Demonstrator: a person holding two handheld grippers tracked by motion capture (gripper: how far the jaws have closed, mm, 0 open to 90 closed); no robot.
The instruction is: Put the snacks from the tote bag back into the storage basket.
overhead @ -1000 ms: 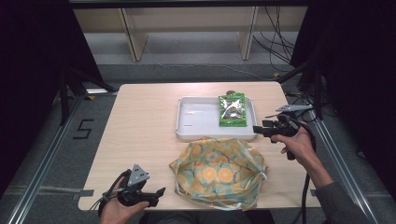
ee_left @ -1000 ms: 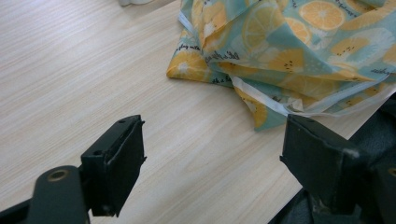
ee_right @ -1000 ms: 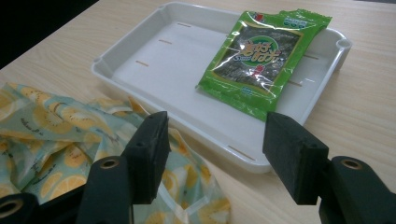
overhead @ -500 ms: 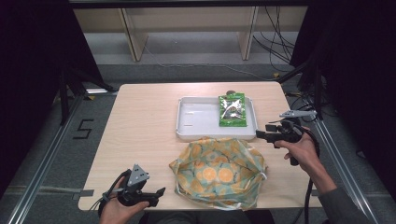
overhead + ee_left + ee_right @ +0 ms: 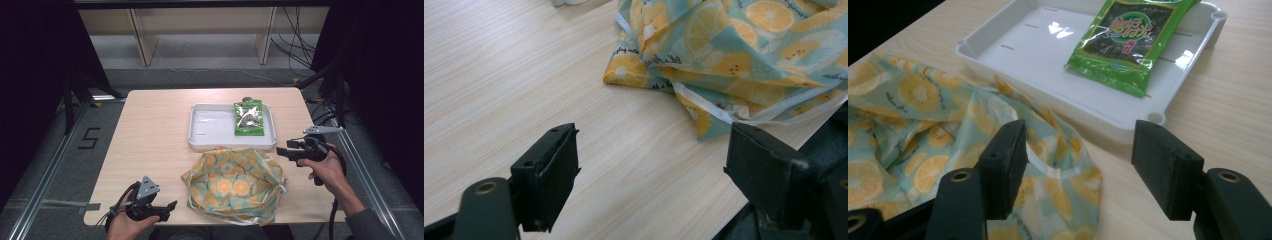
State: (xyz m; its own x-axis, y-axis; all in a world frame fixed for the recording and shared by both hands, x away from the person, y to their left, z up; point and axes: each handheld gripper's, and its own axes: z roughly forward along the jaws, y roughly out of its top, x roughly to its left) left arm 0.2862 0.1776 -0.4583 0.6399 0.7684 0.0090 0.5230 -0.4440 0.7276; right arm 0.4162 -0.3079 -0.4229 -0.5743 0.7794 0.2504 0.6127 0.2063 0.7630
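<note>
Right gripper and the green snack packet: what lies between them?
In the right gripper view: the fruit-print bag's edge and the white tray's near wall.

I'm looking at a pale wood-grain tabletop point(image 5: 150, 130), matt and smooth, across the middle of the high view. At centre bottom sits a soft crumpled cloth bag printed with orange slices on teal point(image 5: 235, 182), thin, faintly sheeny, white-edged. Upper centre, a white rectangular plastic tray point(image 5: 212, 130), glossy, catching glare. In its right half, a green crinkly foil-plastic snack packet point(image 5: 248, 117), shiny. My right gripper point(image 5: 1078, 165) shows matt black plastic jaws, slightly grainy.
</note>
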